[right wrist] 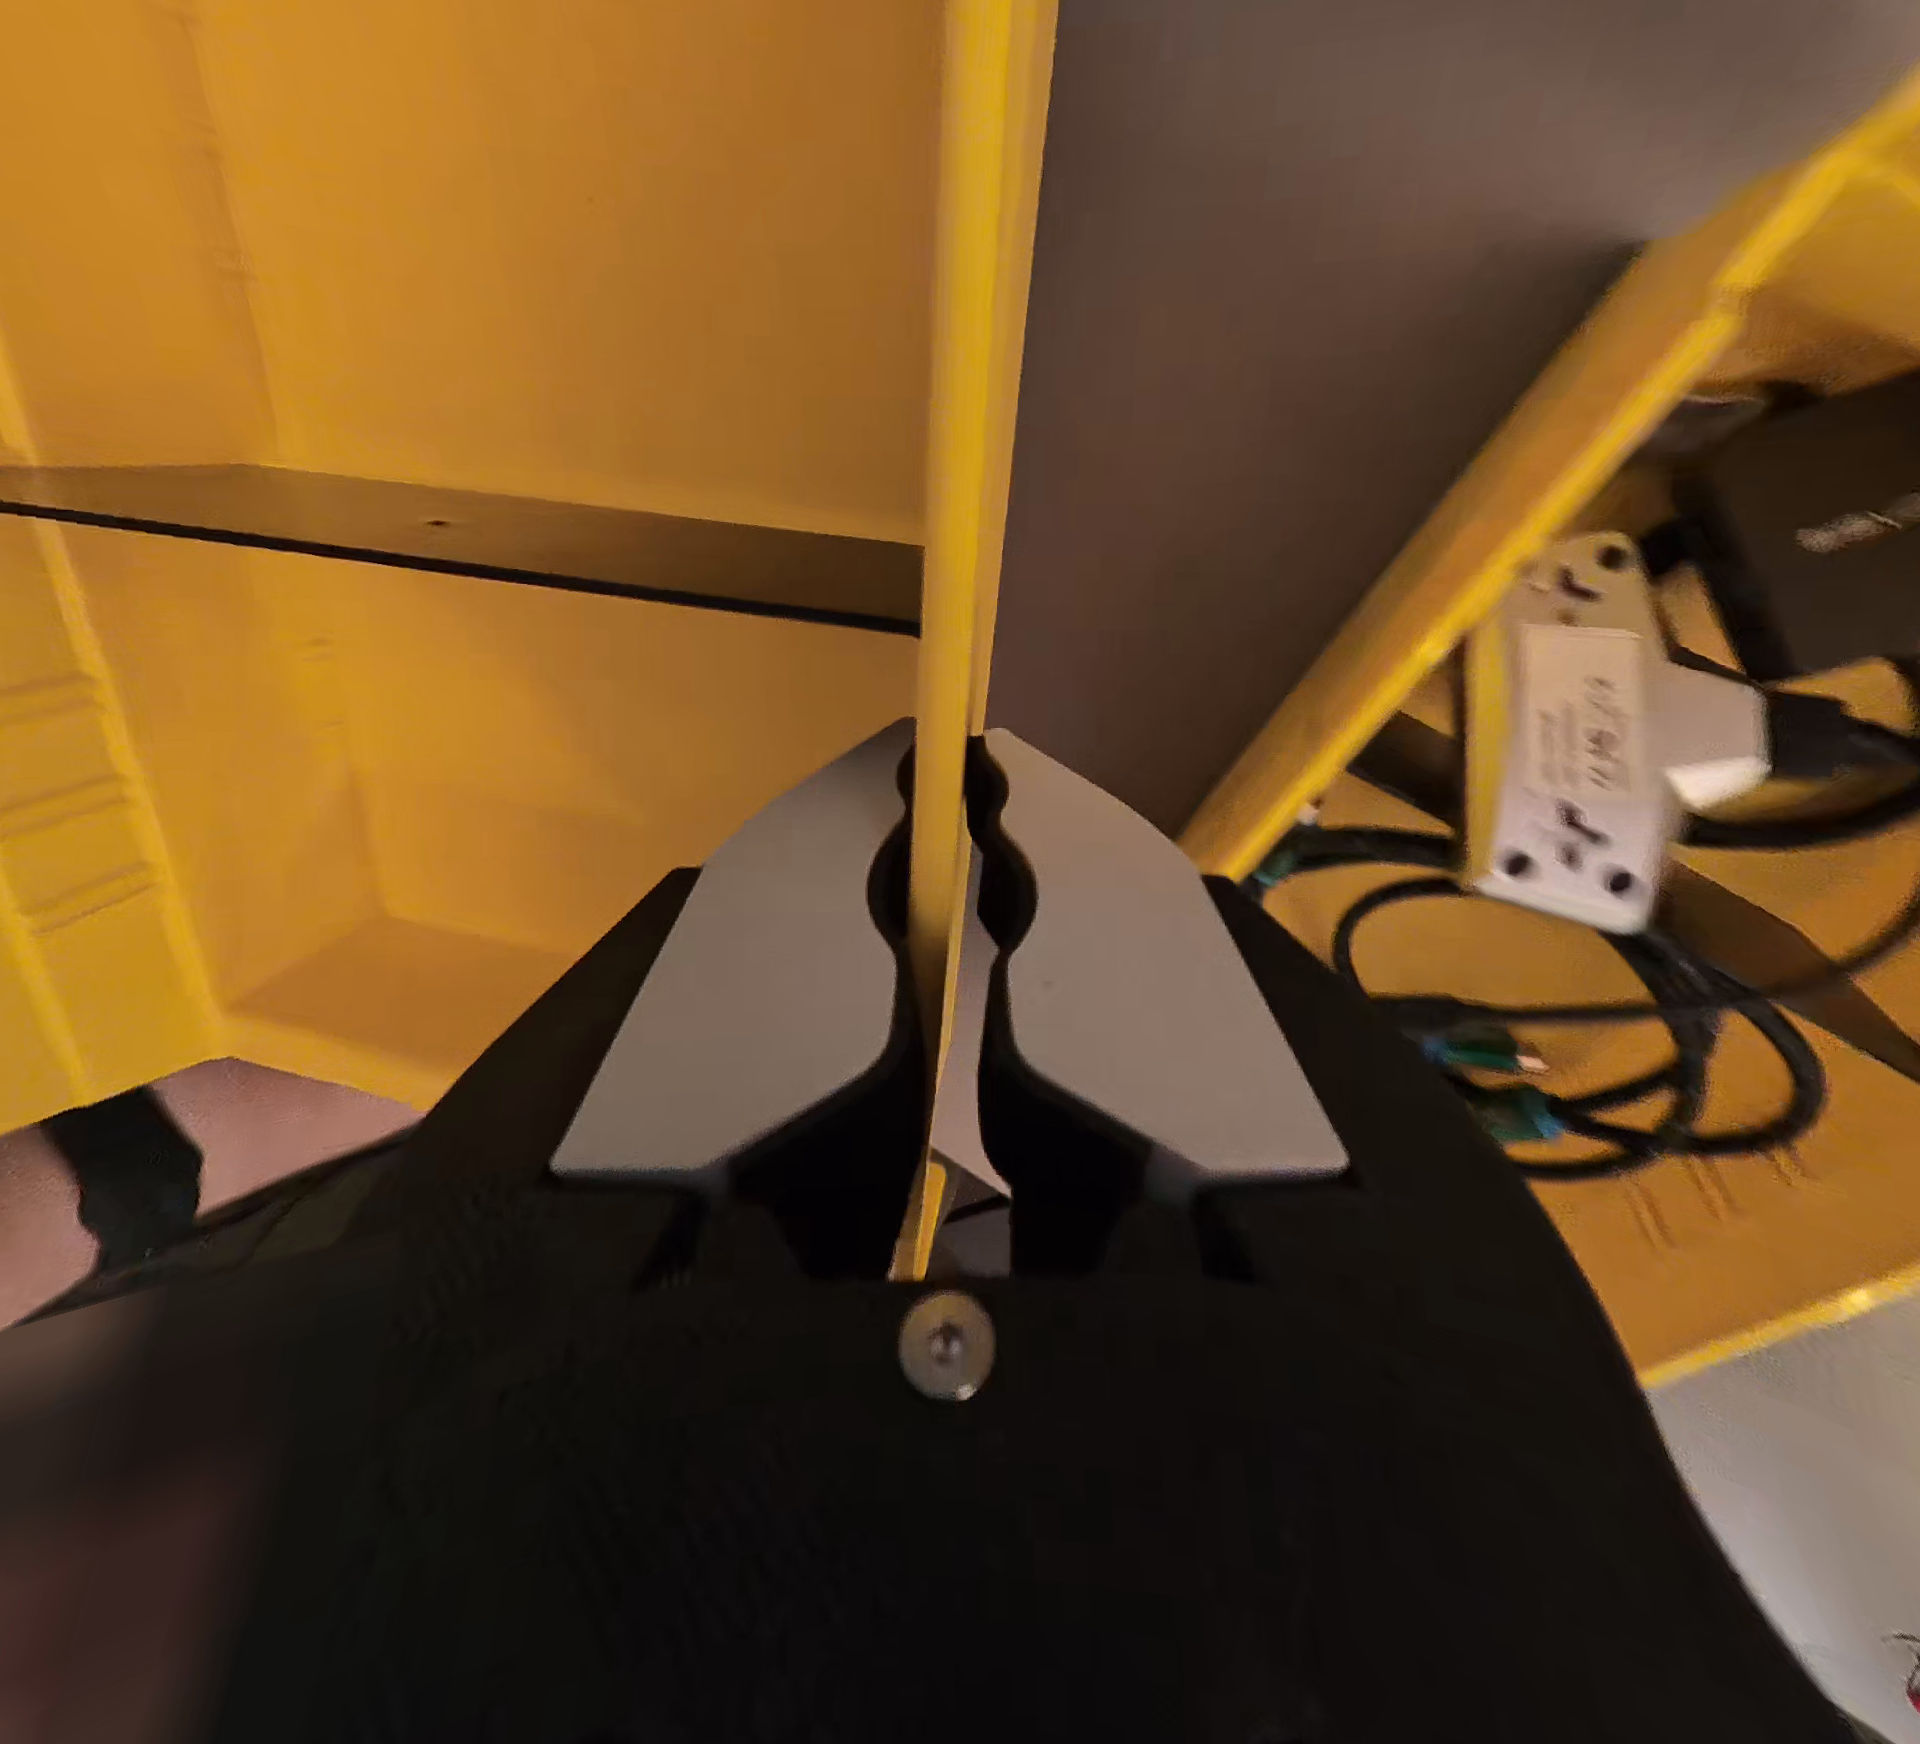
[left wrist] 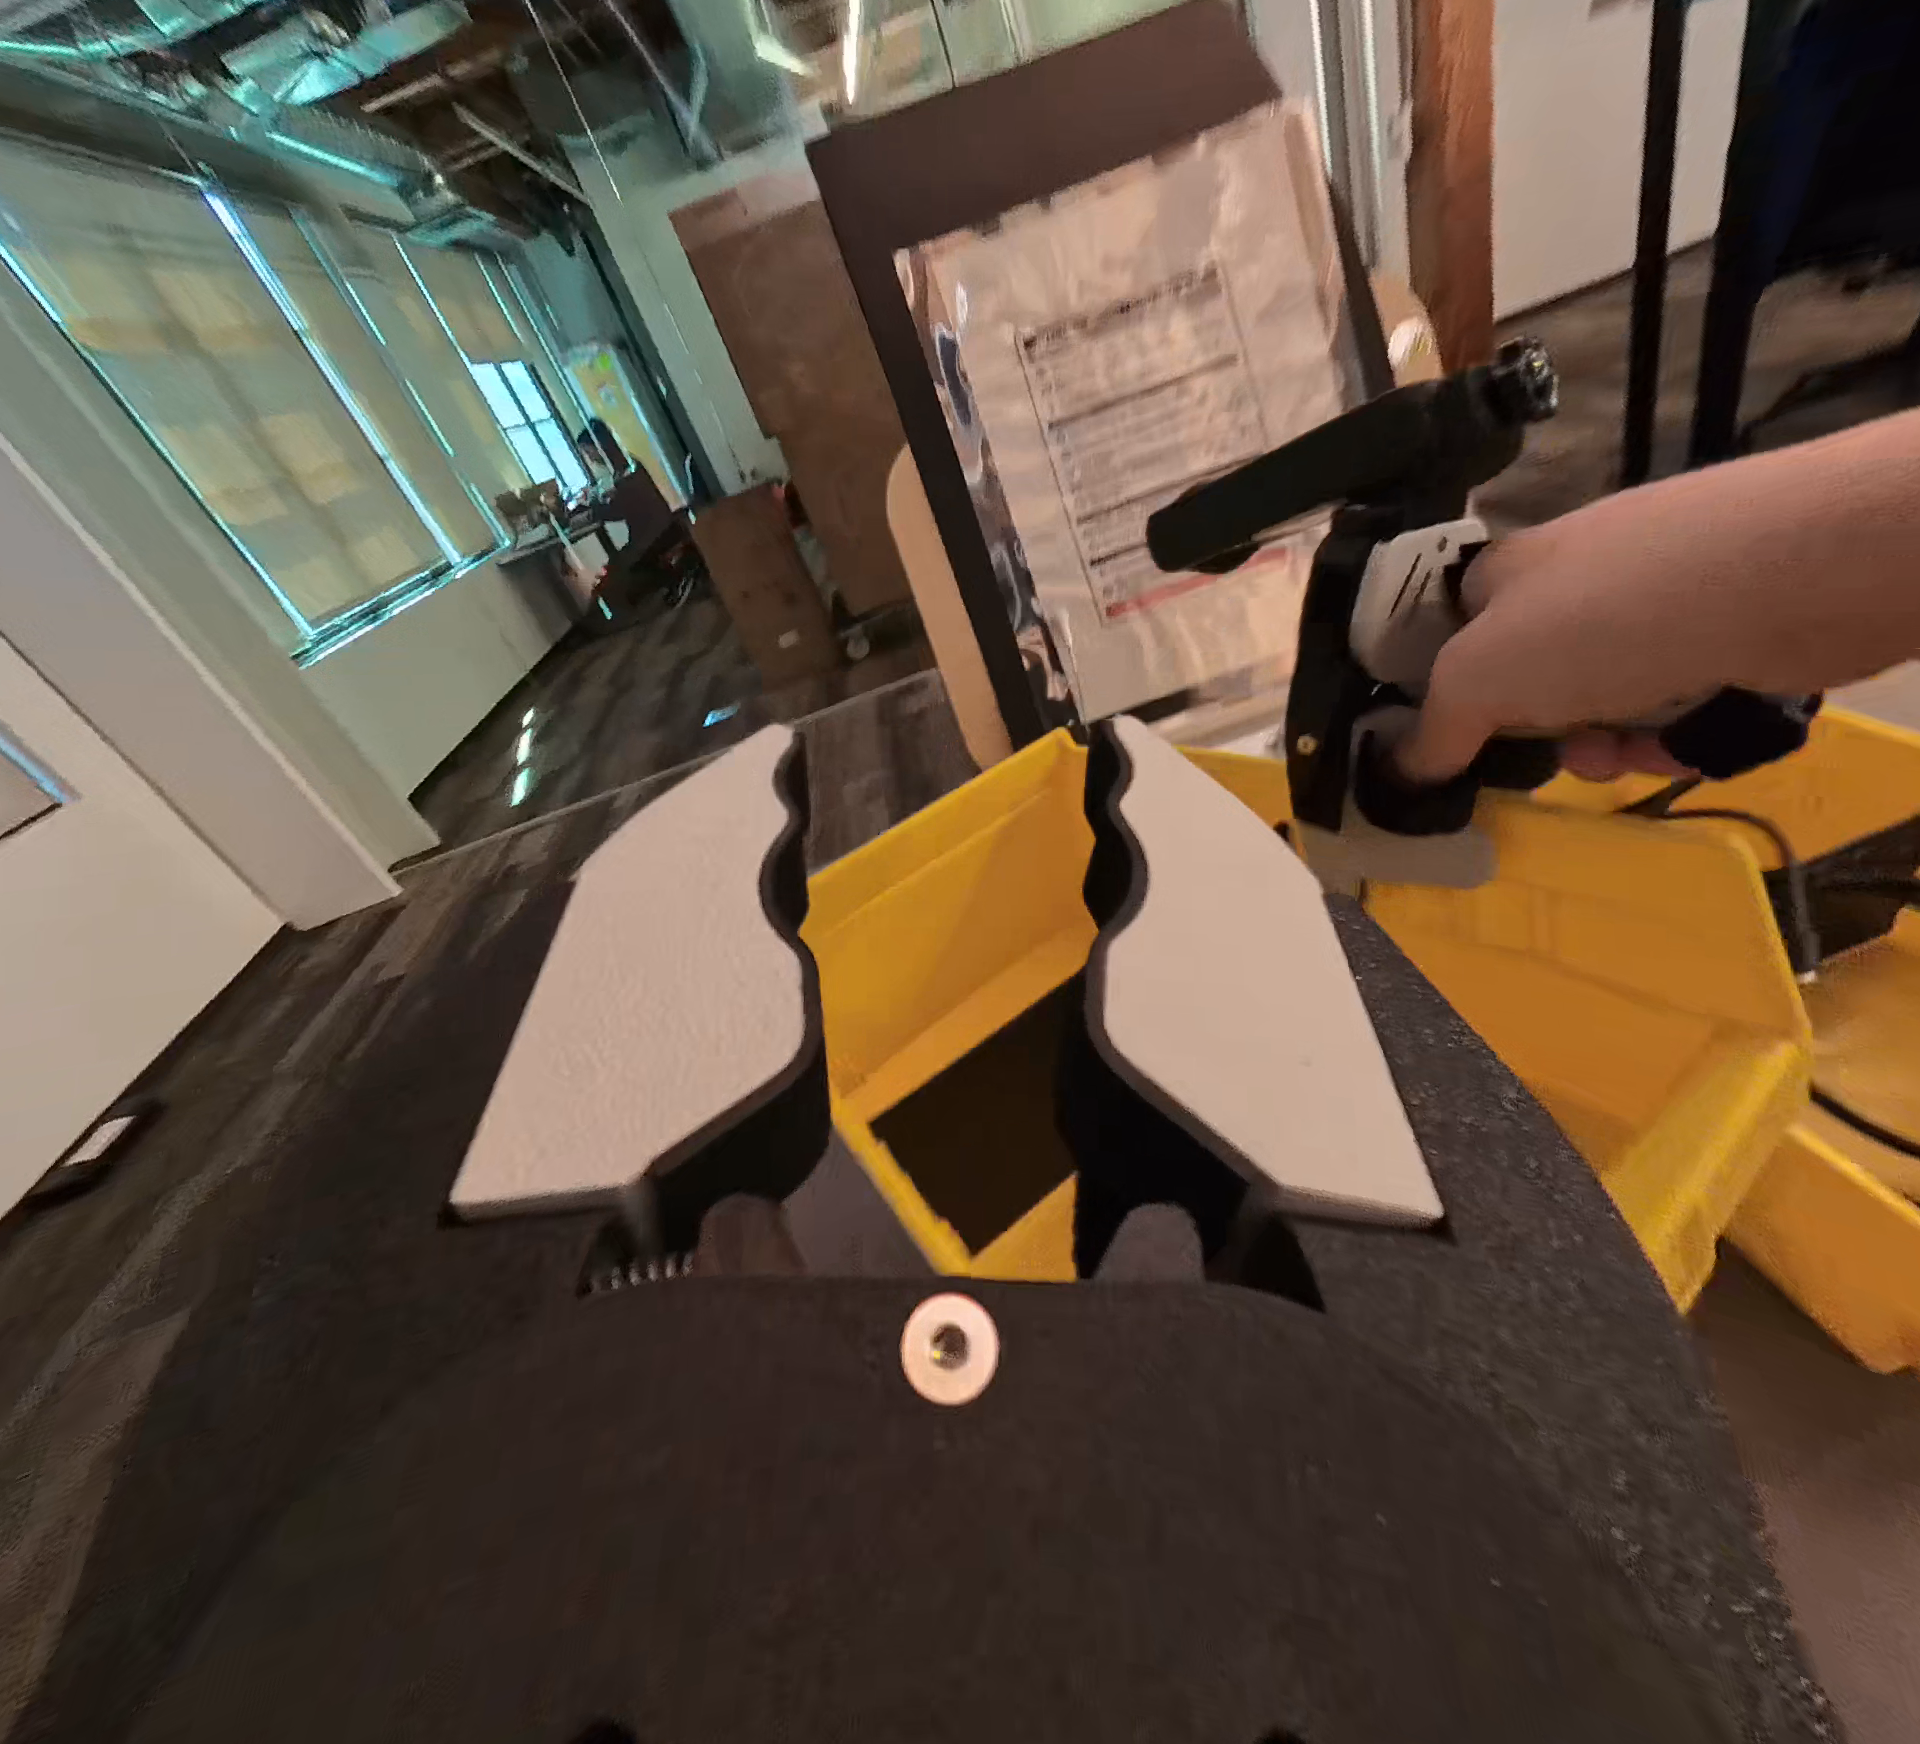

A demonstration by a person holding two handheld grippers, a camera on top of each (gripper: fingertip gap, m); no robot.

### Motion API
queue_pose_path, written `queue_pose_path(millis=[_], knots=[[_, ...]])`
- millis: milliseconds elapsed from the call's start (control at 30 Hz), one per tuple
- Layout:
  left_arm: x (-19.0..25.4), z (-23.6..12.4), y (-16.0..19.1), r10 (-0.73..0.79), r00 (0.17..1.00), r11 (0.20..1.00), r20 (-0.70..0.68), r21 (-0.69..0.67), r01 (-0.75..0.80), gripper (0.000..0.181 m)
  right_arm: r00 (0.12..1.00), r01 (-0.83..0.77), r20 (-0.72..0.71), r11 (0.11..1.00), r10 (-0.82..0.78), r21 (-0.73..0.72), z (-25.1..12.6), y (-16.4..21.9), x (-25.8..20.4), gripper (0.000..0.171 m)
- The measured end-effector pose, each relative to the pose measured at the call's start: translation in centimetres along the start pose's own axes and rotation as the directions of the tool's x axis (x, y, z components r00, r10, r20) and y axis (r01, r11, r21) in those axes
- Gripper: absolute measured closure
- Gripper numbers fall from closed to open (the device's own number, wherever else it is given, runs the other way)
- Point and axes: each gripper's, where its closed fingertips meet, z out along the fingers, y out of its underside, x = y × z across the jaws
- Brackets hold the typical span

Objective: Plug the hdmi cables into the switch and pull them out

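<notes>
My right gripper (right wrist: 940,744) is shut on the upright side wall (right wrist: 997,344) of an empty yellow bin (right wrist: 468,188). In the left wrist view a hand holds this gripper (left wrist: 1392,853) at the bin's far right wall. My left gripper (left wrist: 948,754) is open and empty, above the near end of the same bin (left wrist: 935,894). A white and silver hdmi switch (right wrist: 1579,759) lies in a second yellow bin (right wrist: 1455,551) to the right, with black cables (right wrist: 1683,1060) coiled around it. A black cable (left wrist: 1787,873) also shows in the left wrist view.
A black box (right wrist: 1818,499) lies behind the switch in the second bin. A dark divider strip (right wrist: 468,541) crosses the empty bin. The bins rest on a grey table (right wrist: 1351,188). A framed board (left wrist: 1122,406) and a black pole (left wrist: 1662,136) stand beyond the table. Some 25 centimetres of space lies between my two pairs of fingers.
</notes>
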Motion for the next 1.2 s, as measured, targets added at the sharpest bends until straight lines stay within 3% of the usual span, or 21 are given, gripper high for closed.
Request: queue_pose_path(millis=[200, 367, 500, 633, 700, 833, 900, 933, 1000, 1100, 1200], knots=[[0.3, -1.2, 0.0, -0.131, 0.980, 0.990, -0.150, 0.024, 0.137, 0.124, 0.991, -0.116, 0.085, 0.988, 0.107, 0.105, -9.0, 4.3, 7.6, 0.165], [1.2, 0.8, 2.3, -0.048, 0.988, 0.995, -0.146, -0.089, 0.035, 0.124, 0.954, -0.285, 0.134, 0.948, 0.267, 0.140, -15.3, 14.0, 17.8, 0.165], [2.2, 3.9, 3.8, -0.026, 0.995, 0.982, -0.098, -0.190, 0.007, 0.130, 0.882, -0.471, 0.098, 0.860, 0.460, 0.198, -17.2, 23.0, 27.7, 0.164], [6.0, 7.0, 5.4, -0.075, 0.974, 0.965, -0.214, -0.263, 0.017, 0.130, 0.794, -0.592, 0.018, 0.767, 0.607, 0.248, -16.2, 30.8, 35.9, 0.162], [8.8, 8.6, 6.6, -0.176, 0.932, 0.946, -0.318, -0.317, 0.071, 0.131, 0.751, -0.629, -0.028, 0.729, 0.659, 0.270, -14.8, 33.4, 39.3, 0.162], [15.7, 11.3, 9.5, -0.464, 0.742, 0.832, -0.484, -0.525, 0.178, 0.126, 0.706, -0.675, -0.022, 0.682, 0.708, 0.282, -10.7, 35.2, 43.3, 0.162], [18.5, 12.4, 10.3, -0.553, 0.656, 0.779, -0.514, -0.598, 0.189, 0.137, 0.706, -0.685, 0.023, 0.673, 0.708, 0.280, -8.7, 34.3, 44.1, 0.162], [19.5, 13.1, 10.6, -0.563, 0.646, 0.774, -0.515, -0.603, 0.194, 0.148, 0.715, -0.677, 0.026, 0.683, 0.699, 0.276, -7.8, 33.8, 44.5, 0.162], [21.0, 14.0, 11.4, -0.536, 0.670, 0.778, -0.513, -0.609, 0.156, 0.151, 0.725, -0.672, 0.048, 0.690, 0.687, 0.268, -6.5, 32.7, 45.1, 0.162], [22.3, 14.3, 13.8, -0.454, 0.745, 0.754, -0.489, -0.656, 0.029, 0.125, 0.754, -0.639, 0.007, 0.731, 0.657, 0.239, -4.9, 32.2, 45.7, 0.162], [22.8, 14.4, 16.0, -0.391, 0.790, 0.708, -0.471, -0.703, -0.069, 0.120, 0.781, -0.597, -0.008, 0.751, 0.624, 0.284, -4.0, 31.5, 46.4, 0.163]])
